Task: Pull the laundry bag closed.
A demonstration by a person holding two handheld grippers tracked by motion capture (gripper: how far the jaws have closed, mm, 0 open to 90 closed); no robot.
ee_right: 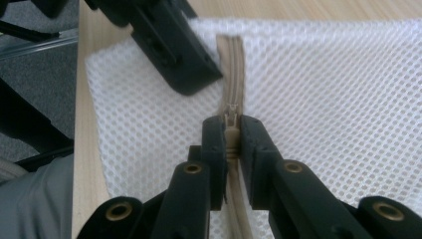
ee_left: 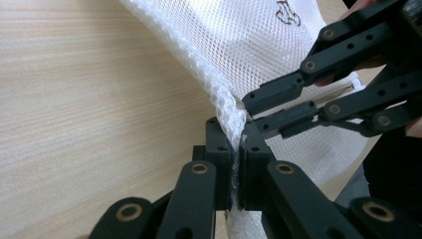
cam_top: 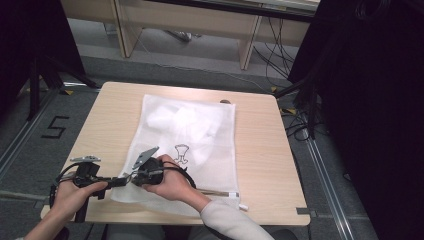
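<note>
My left gripper [ee_left: 236, 149] is clamped on the mesh bag [cam_top: 187, 135] edge near the table's [cam_top: 260, 150] front-left corner; right gripper [ee_right: 231, 137] pinches the zipper pull [ee_right: 231, 130]. I'd keep fabric taut & draw the pull straight along the track.

Lab-like recording room: black stands [cam_top: 42, 75], floor cables [cam_top: 280, 55], taped floor number [cam_top: 55, 127].

High view: even overhead light on the table [cam_top: 260, 145], soft short shadows, corners falling to near-black, whole frame a bit soft and low-res. White mesh bag [cam_top: 187, 132] runs close to blown out, weave lost there. Gripper views are bright and flat; mesh is sharp near the jaw tips, the links at the bottom edge blur out, no glare.
</note>
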